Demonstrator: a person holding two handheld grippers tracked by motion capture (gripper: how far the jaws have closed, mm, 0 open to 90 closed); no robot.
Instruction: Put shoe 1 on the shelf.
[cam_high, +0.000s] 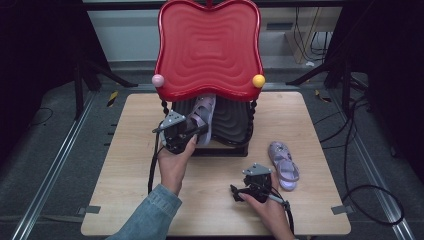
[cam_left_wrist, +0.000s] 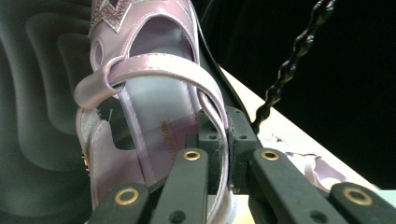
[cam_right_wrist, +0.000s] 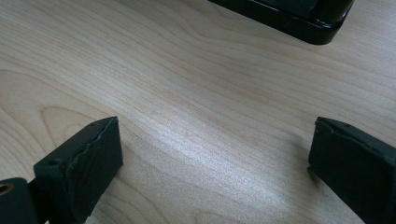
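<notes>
A lilac child's sandal (cam_high: 202, 118) lies on the dark lower shelf (cam_high: 232, 122) of a two-tier rack, toe pointing away. My left gripper (cam_high: 192, 133) is shut on the sandal's heel side wall (cam_left_wrist: 224, 154), jaws pinching the rim. A second, matching sandal (cam_high: 283, 165) rests on the wooden table (cam_high: 125, 165) to the right of the rack. My right gripper (cam_high: 239, 192) hovers low over the table left of that sandal, open with bare wood (cam_right_wrist: 210, 116) between its fingertips.
The rack's red wavy top tray (cam_high: 209, 47) overhangs the lower shelf, with a pink ball (cam_high: 158, 80) and a yellow ball (cam_high: 258, 80) at its front corners. A beaded black post (cam_left_wrist: 289, 70) stands beside the shelf. Cables (cam_high: 360, 190) lie on the floor at right.
</notes>
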